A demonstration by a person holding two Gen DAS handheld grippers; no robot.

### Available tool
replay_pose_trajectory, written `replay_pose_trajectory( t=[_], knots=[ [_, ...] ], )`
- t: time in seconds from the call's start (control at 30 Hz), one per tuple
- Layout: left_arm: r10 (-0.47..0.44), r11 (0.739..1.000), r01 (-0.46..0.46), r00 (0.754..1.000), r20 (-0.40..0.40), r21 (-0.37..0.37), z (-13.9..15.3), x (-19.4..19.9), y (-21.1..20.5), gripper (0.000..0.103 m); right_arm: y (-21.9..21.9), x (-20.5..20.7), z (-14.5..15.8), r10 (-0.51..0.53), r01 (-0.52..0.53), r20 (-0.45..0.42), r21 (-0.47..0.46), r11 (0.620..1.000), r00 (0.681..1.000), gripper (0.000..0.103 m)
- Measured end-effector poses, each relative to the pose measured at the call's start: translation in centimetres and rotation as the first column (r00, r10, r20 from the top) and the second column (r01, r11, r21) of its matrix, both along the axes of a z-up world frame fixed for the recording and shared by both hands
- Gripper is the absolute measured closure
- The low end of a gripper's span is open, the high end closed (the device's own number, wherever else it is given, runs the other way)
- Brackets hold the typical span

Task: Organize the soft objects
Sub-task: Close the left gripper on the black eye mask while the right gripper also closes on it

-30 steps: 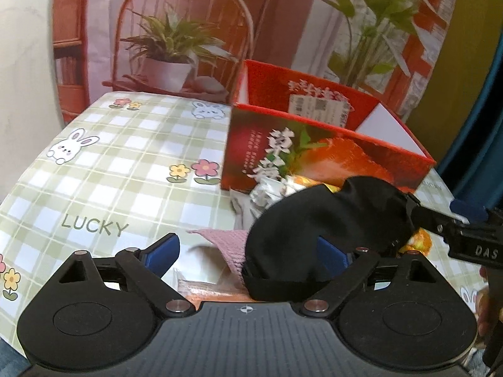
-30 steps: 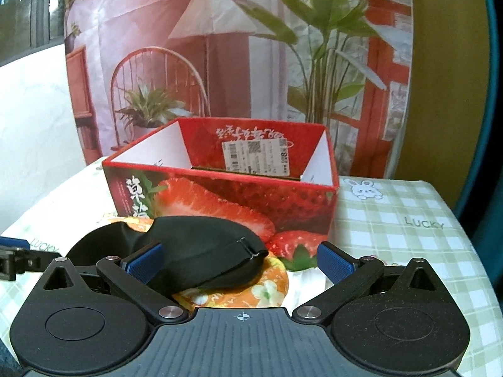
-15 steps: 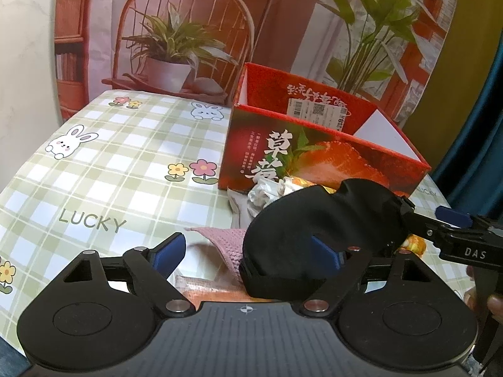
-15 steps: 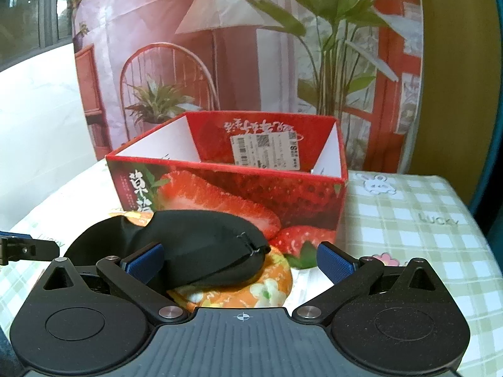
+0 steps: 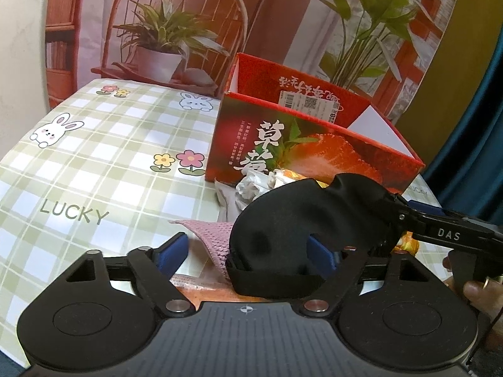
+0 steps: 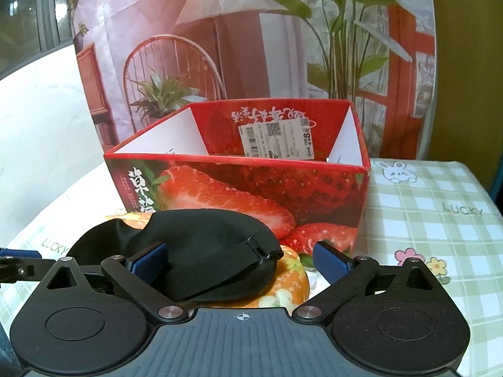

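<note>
Black eye mask (image 5: 308,220) lies before the strawberry box (image 5: 314,157), unpacked; my left tool (image 5: 248,251) and right tool (image 6: 240,259) are closing around it, neither pinching yet.

One red strawberry-printed cardboard box (image 6: 239,185) stands open on the table. One black eye mask (image 5: 311,220) lies in front of it. Under and beside the mask lie one orange floral soft item (image 6: 292,279), one pink knitted cloth (image 5: 210,235) and one crumpled white piece (image 5: 251,185). Two grippers show, left gripper (image 5: 248,253) and right gripper (image 6: 240,259).
</note>
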State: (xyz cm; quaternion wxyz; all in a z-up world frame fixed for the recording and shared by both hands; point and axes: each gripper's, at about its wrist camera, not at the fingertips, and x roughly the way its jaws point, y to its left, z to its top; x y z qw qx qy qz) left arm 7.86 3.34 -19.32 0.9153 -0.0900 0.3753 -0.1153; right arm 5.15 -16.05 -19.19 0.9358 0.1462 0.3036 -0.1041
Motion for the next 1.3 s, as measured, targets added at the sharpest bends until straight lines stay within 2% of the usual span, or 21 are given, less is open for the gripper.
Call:
replay_pose_trajectory(
  t=[0.03,0.1,0.17,0.4,0.47,0.53,0.57,0.63,0.8,0.9,1.0,1.1,1.13,1.17,1.2,1.3],
  knots=[
    [-0.007,1.0,0.007,1.0,-0.003,-0.003,-0.1,0.1,-0.1,0.028,-0.1,0.2,-0.2,0.0,0.0,-0.003,0.012,1.0,1.0,0.007],
    [-0.028,1.0,0.028,1.0,-0.011,-0.004,-0.4,0.3,-0.4,0.043,-0.3,0.3,-0.5,0.007,-0.007,-0.005,0.037,0.999,1.0,0.014],
    [-0.048,0.999,0.048,0.999,-0.023,-0.005,-0.7,0.5,-0.6,0.051,-0.2,0.2,-0.5,0.015,-0.014,-0.001,0.043,0.999,1.0,0.017],
    [-0.045,0.999,0.045,0.999,-0.024,-0.006,-1.2,1.0,-0.9,0.051,-0.1,-0.3,-0.1,0.041,-0.042,0.018,0.067,0.997,0.999,0.039],
    [-0.036,0.999,0.036,0.999,-0.023,-0.006,-1.3,1.1,-0.8,0.051,-0.1,-0.6,0.1,0.046,-0.048,0.025,0.074,0.996,0.999,0.051],
    [-0.029,1.0,0.029,0.999,-0.023,-0.011,-1.3,1.3,-0.7,0.051,-0.3,-1.0,0.3,0.035,-0.037,0.03,0.075,0.997,0.999,0.073],
    [-0.025,1.0,0.025,0.999,-0.022,-0.013,-1.3,1.3,-0.7,0.051,-0.4,-1.3,0.4,0.024,-0.026,0.032,0.072,0.997,0.999,0.077],
    [-0.02,1.0,0.02,1.0,-0.016,-0.017,-1.2,1.5,-0.6,0.051,-0.8,-1.8,0.5,0.002,-0.004,0.039,0.064,0.998,0.999,0.094],
    [-0.003,0.999,0.003,1.0,-0.006,-0.034,-0.5,1.8,-0.5,0.05,-1.9,-3.6,0.8,-0.085,0.081,0.068,0.072,0.994,0.994,0.096],
    [-0.018,0.998,0.016,0.999,-0.027,-0.057,-0.5,1.8,-0.7,0.05,-2.6,-4.4,0.6,-0.128,0.122,0.066,0.08,0.989,0.99,0.097],
    [-0.048,0.995,0.045,0.998,-0.042,-0.089,-0.8,1.8,-1.0,0.05,-2.7,-4.8,0.3,-0.141,0.135,0.058,0.101,0.986,0.988,0.097],
    [-0.062,0.994,0.058,0.997,-0.043,-0.088,-1.1,1.8,-1.4,0.051,-2.4,-4.7,0.2,-0.131,0.125,0.053,0.102,0.987,0.99,0.097],
    [-0.061,0.995,0.057,0.997,-0.046,-0.083,-1.1,1.9,-1.4,0.054,-2.3,-4.7,0.2,-0.125,0.119,0.053,0.104,0.987,0.991,0.097],
    [-0.053,0.996,0.05,0.998,-0.041,-0.073,-1.2,1.9,-1.3,0.073,-2.1,-4.7,0.2,-0.122,0.116,0.052,0.105,0.988,0.991,0.097],
    [-0.043,0.997,0.041,0.998,-0.034,-0.06,-1.1,1.9,-1.2,0.084,-2.1,-4.7,0.3,-0.117,0.11,0.052,0.108,0.988,0.992,0.096],
    [-0.021,0.998,0.021,1.0,-0.001,-0.053,-0.7,1.7,-0.6,0.087,-1.9,-4.7,0.4,-0.098,0.089,0.06,0.137,0.987,0.993,0.093]
  ],
)
